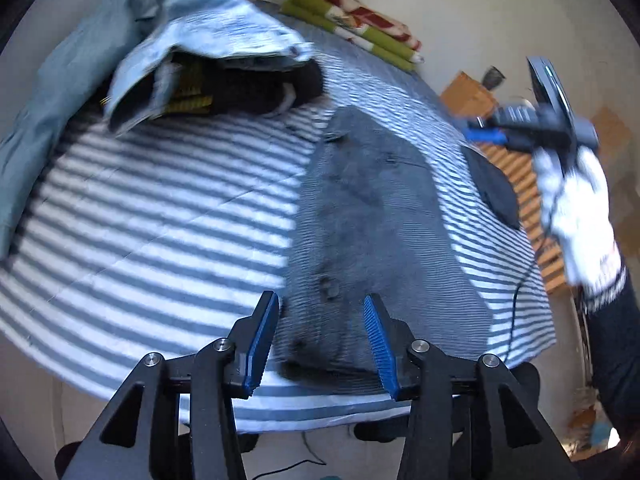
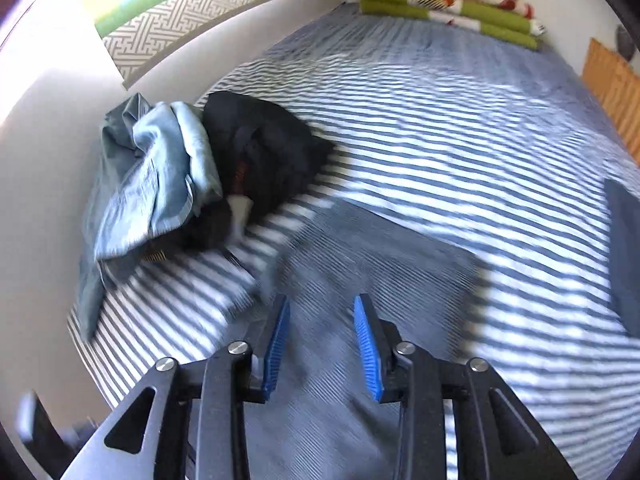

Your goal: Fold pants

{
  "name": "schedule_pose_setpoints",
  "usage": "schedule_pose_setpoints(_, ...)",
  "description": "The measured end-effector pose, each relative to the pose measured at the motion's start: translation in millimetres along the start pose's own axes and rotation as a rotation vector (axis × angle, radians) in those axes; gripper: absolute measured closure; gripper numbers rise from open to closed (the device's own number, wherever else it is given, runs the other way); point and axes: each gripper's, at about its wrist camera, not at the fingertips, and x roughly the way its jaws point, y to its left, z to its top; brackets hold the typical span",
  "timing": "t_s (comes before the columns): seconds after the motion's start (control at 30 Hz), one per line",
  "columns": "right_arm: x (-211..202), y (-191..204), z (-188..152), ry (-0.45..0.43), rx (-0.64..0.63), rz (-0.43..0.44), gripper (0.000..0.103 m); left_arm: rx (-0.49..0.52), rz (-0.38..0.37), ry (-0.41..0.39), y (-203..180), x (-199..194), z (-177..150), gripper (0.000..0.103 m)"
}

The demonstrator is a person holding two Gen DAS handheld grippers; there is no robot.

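Left tongs (gaping) hover over grey pants.

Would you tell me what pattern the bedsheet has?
Blue-grey and white stripes on the bedsheet, clearest from the right wrist.

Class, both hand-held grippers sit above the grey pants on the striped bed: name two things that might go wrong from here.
1. The grey corduroy pants lie at the near edge of the blue-and-white striped bed cover; a tug might slide them off.
2. The heap of pale blue and black clothes lies close by, so a wide fold may snag it.
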Motion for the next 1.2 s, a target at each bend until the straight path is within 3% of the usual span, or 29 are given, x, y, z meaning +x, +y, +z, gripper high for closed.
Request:
schedule_pose_setpoints(0.2,-17.1,-46.6,-94.2,0.06,0.094,-0.013,0.071,0.135,-0.122,0.073,-67.1,25.9,-0.4,0.056)
schedule_pose_setpoints(0.33,-8.7,-53.9,-154.0,0.134,0.154,0.109,0.071,0.22,-0.163,0.16,-105.9,38.5,-29.2,0.056)
schedule_pose_setpoints(0.47,-2.7,-45.3,-182.9,0.173,0.165,0.209,0.071,0.24,-0.17,0.227,-120.5,39.8,-60.6,0.056)
schedule_pose_setpoints(0.63,14.9,-18.8,-185.7,0.212,0.125,0.274,0.071,0.229,-0.2,0.268,-128.6,52.9,-76.8,0.056)
schedule_pose_setpoints(0.77,25.4,-6.1,-176.2,0.242,0.161,0.324,0.072,0.312,-0.157,0.222,-156.3,64.0,-80.3,0.056)
schedule_pose_setpoints(0.87,14.1,-5.1,-166.5,0.202,0.182,0.37,0.078,0.331,-0.159,0.169,-170.1,68.3,-76.8,0.056)
schedule_pose_setpoints(0.93,5.1,-5.6,-158.2,0.164,0.177,0.367,0.079,0.329,-0.156,0.16,-176.9,76.8,-72.7,0.056)
schedule_pose_setpoints(0.97,2.1,-7.9,-154.3,0.151,0.184,0.366,0.08,0.316,-0.157,0.164,-178.4,81.2,-69.7,0.067)
schedule_pose_setpoints(1.03,0.1,-14.0,-148.7,0.149,0.214,0.385,0.081,0.273,-0.183,0.167,-175.8,83.7,-64.0,0.075)
schedule_pose_setpoints(1.1,-2.6,-21.1,-145.2,0.149,0.237,0.403,0.082,0.252,-0.192,0.151,-174.8,80.6,-61.2,0.075)
schedule_pose_setpoints(1.2,-8.4,-22.5,-146.6,0.143,0.198,0.342,0.082,0.269,-0.193,0.171,-169.4,70.8,-69.9,0.069)
